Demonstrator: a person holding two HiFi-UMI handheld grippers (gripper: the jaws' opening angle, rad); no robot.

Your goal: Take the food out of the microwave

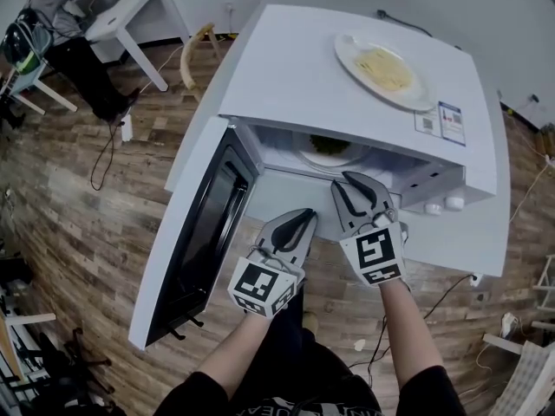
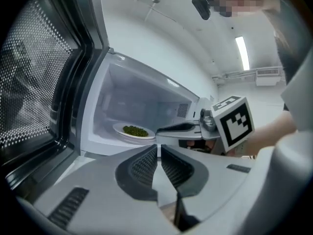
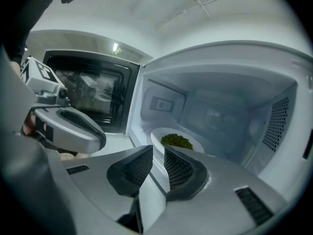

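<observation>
A white microwave [image 1: 286,68] stands with its door [image 1: 204,228] swung wide to the left. Inside lies a white plate of green food [image 1: 329,150], also seen in the left gripper view [image 2: 134,130] and the right gripper view [image 3: 177,141]. My left gripper [image 1: 297,222] [image 2: 159,147] is shut and empty, just outside the cavity's front edge. My right gripper [image 1: 354,182] [image 3: 158,148] reaches the cavity's mouth, its jaws a narrow gap apart with nothing between them, short of the plate's near rim.
A second plate with pale yellow food [image 1: 384,69] rests on the microwave's top, right of centre. The control knobs [image 1: 442,204] are right of the cavity. A person [image 1: 65,24] sits at a white desk [image 1: 130,11] at the back left. Cables [image 1: 108,150] lie on the wood floor.
</observation>
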